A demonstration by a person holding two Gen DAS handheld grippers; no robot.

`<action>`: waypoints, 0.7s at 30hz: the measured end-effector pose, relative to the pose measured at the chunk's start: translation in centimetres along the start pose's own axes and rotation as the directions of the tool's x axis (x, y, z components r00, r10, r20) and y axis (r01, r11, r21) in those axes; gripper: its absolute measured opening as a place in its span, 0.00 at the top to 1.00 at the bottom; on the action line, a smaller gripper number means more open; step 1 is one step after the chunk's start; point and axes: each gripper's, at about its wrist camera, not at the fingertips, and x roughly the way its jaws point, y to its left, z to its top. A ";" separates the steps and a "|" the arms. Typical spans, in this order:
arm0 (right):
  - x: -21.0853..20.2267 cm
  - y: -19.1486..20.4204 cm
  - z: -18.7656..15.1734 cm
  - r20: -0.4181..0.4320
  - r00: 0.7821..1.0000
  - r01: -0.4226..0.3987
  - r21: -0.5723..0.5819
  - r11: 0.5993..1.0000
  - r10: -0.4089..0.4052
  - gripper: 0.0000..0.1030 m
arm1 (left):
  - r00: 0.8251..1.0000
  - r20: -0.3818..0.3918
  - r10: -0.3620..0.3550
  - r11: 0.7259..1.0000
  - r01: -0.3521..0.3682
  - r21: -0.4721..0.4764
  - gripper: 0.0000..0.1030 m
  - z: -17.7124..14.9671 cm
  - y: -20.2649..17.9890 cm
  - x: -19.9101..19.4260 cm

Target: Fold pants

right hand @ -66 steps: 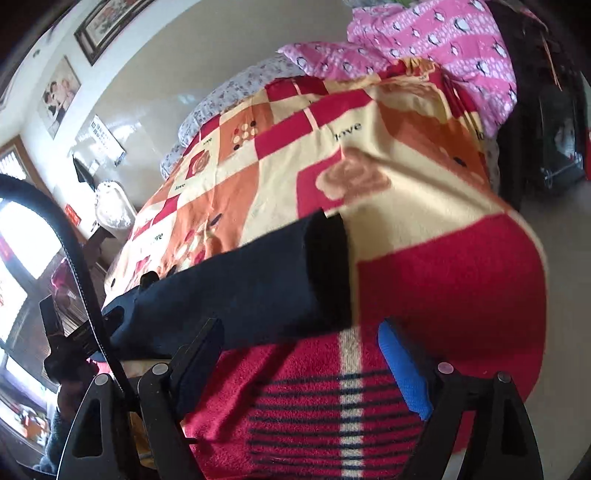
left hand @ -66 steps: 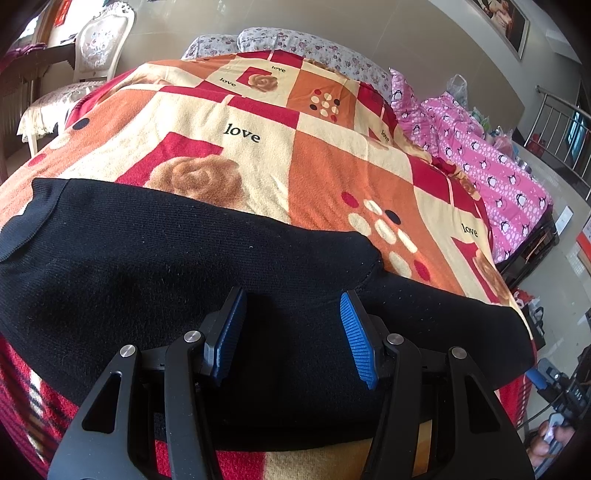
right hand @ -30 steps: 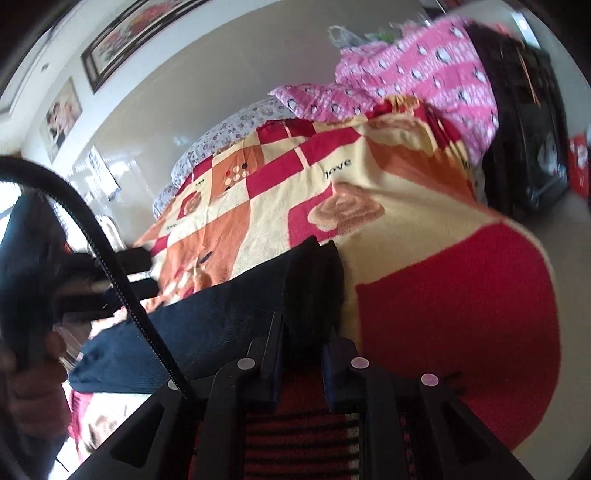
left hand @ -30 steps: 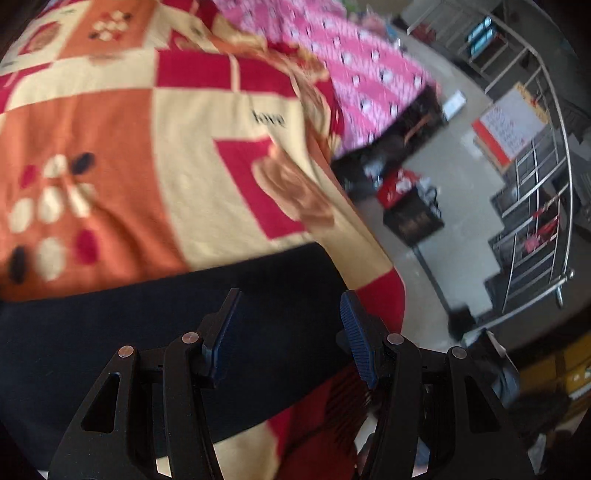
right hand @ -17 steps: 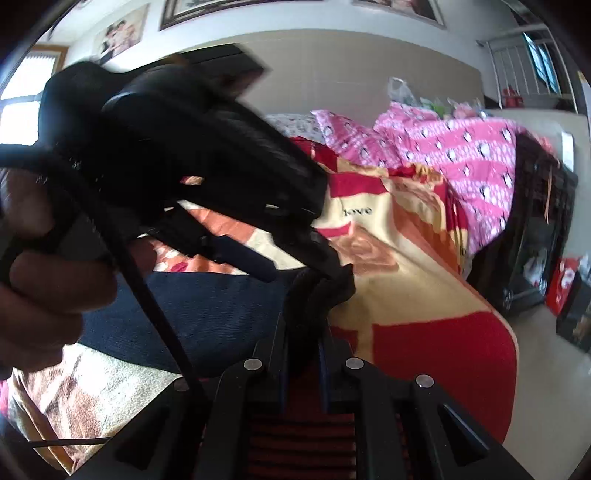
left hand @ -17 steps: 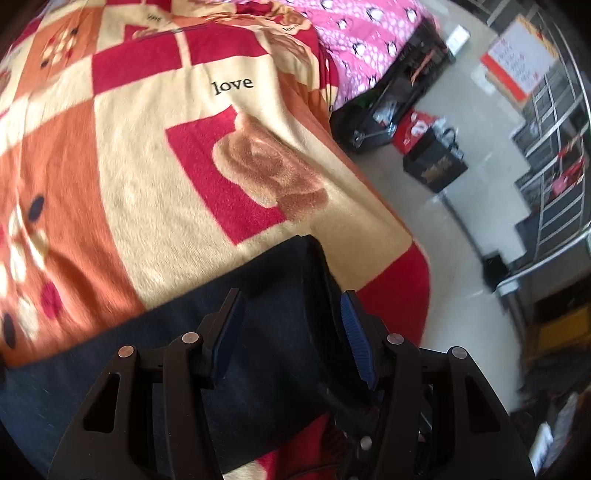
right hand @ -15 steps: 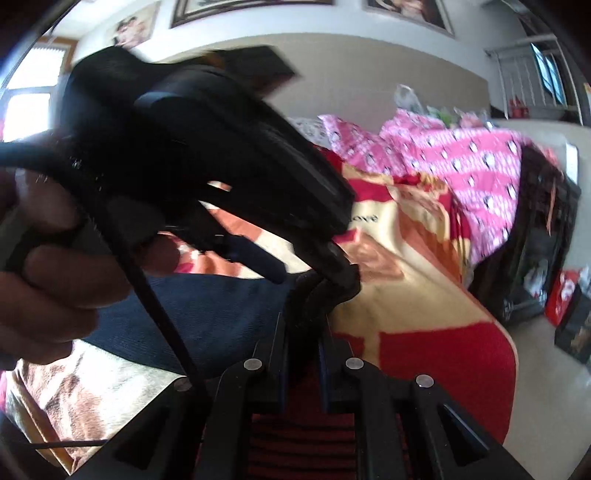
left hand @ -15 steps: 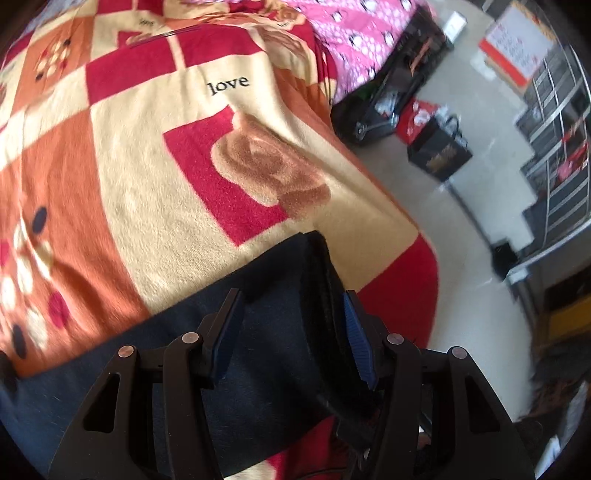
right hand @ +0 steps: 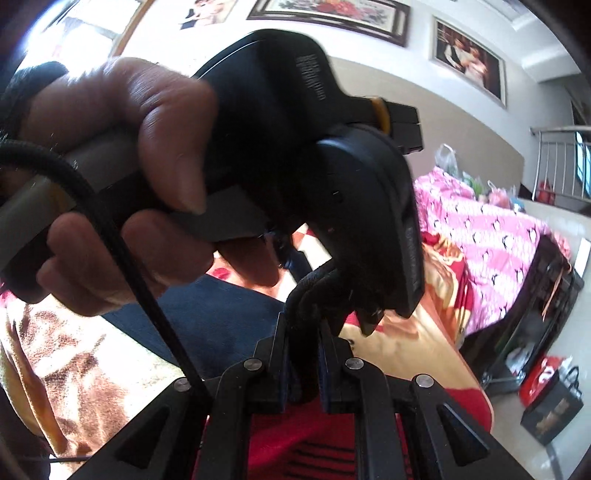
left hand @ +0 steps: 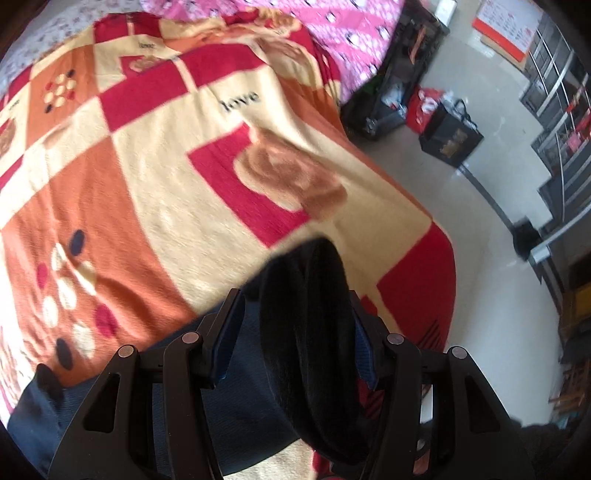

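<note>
Dark navy pants [left hand: 240, 406] lie along the near edge of a red, orange and cream blanket [left hand: 166, 184]. Their black cuff [left hand: 306, 314] stands raised off the blanket. My left gripper [left hand: 295, 332] points down over it, open, with the cuff between its blue pads, close to the right-hand pad and apart from the left-hand one. In the right wrist view my right gripper [right hand: 303, 325] is shut on the cuff [right hand: 306, 295], with the pants leg [right hand: 207, 314] trailing left. A hand [right hand: 110, 147] on the left gripper's handle fills the upper left there.
A pink penguin-print quilt [right hand: 498, 236] lies on the far side of the bed. Beyond the bed's right edge are a pale floor [left hand: 480, 221], a black bag [left hand: 450, 140], a red bag [left hand: 424, 107] and a metal railing [left hand: 561, 110]. Framed pictures [right hand: 332, 14] hang on the wall.
The left gripper swung from the pants' wide end to the cuff end. The right gripper shut on the cuff and lifted it. The left hand and its tool now crowd the right view.
</note>
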 end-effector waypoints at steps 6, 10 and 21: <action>-0.8 1.1 0.7 0.012 1.000 -0.012 -0.034 0.999 0.012 0.88 | 0.998 0.056 0.035 0.998 -0.032 -0.052 0.49 -0.1 1.4 -0.9; -0.6 0.8 0.9 0.005 1.000 -0.013 -0.038 0.999 0.013 0.89 | 0.995 0.103 0.013 0.997 -0.005 -0.077 0.50 -0.6 2.4 -2.6; -1.1 2.4 1.5 -0.004 1.000 -0.007 -0.060 0.998 0.007 0.89 | 0.989 0.137 -0.064 0.988 0.082 -0.131 0.86 -1.7 3.9 -3.3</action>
